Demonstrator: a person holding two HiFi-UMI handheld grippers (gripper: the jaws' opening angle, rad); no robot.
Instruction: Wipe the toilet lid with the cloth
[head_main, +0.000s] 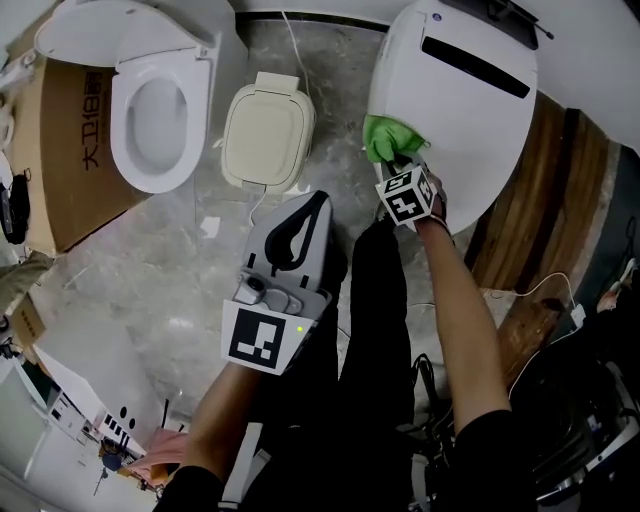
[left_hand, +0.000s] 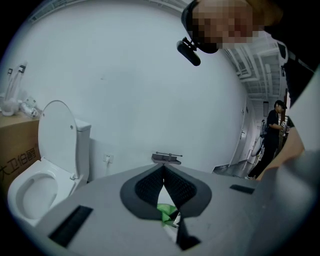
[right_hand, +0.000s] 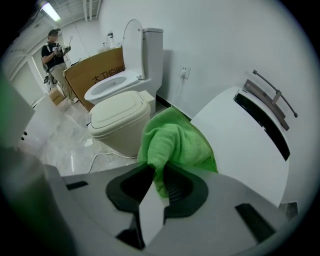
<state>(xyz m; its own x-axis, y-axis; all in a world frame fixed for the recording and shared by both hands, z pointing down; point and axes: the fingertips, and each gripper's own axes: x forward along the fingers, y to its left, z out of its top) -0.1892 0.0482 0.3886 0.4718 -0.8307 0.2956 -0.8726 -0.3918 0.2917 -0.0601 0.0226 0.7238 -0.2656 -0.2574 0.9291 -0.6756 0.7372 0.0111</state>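
Right gripper (right_hand: 157, 176): fingers are clamped on a fold of the cloth (right_hand: 176, 136). The cloth is bright green with a looped, towel-like pile and a stitched hem along one edge. It is bunched rather than flat. The pinched fold runs down between the pads, and the bulk swells out just beyond the fingertips. In the head view the cloth (head_main: 384, 137) lies just ahead of the fingertips, on the near rim of the toilet lid (head_main: 470, 115). The lid is white, smooth and closed, and carries a black slot farther ahead of the fingers.

Left gripper (left_hand: 164, 172): fingers are closed, with the pads meeting at the tips. It is held well apart from the lid. A beige lidded unit (head_main: 267, 130) lies beyond its fingertips, and an open white toilet (head_main: 152, 110) lies ahead and to their left.
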